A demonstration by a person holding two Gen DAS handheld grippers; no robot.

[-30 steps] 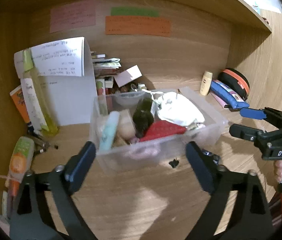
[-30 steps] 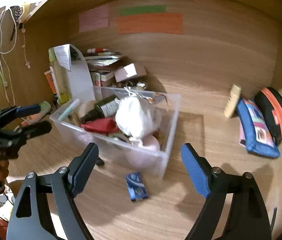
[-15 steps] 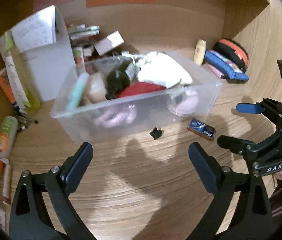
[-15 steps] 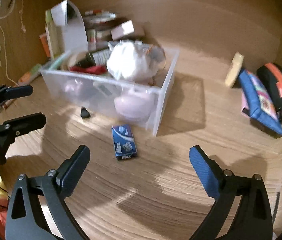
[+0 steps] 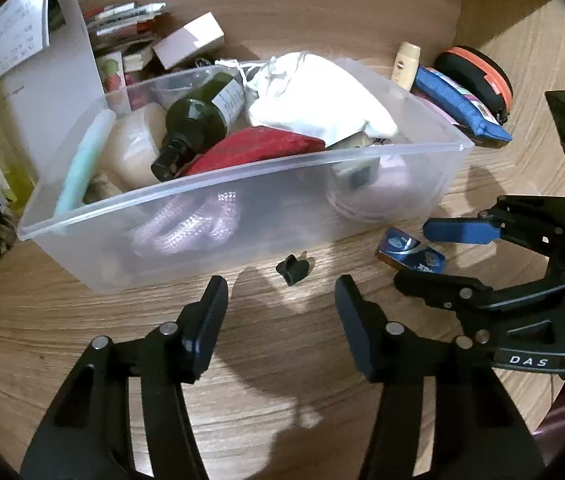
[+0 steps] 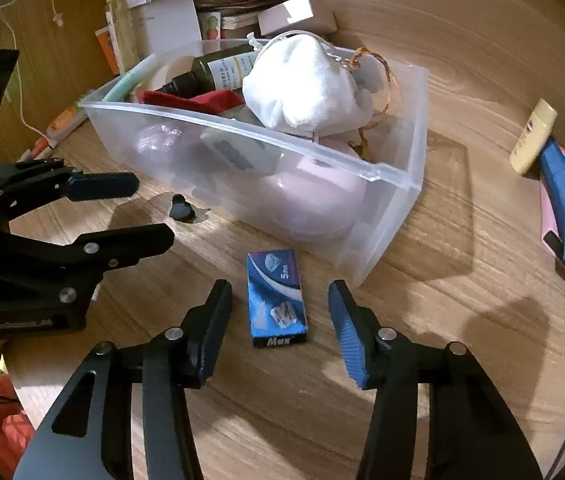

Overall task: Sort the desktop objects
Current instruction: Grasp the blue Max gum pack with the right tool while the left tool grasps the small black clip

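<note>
Sorting looks mostly done: clear plastic bin [image 5: 242, 184] on the wood-grain table [image 5: 266, 368] already holds plenty, while the glossy blue gum box [image 6: 276, 300] sits between the closing, empty right gripper [image 6: 278, 320] jaws and the tiny black clip [image 5: 292, 269] lies just ahead of the closing, empty left gripper [image 5: 280, 312].

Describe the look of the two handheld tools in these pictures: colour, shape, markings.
Both are black two-finger clamps with silver rivets at the pivots. The left tool has long angular black arms ending in flat dark blue pads. The right tool is built alike, with brighter blue ribbed pads; from the left wrist view its body carries white lettering "DAS". No sleeve or cable on them is clearly visible.
</note>
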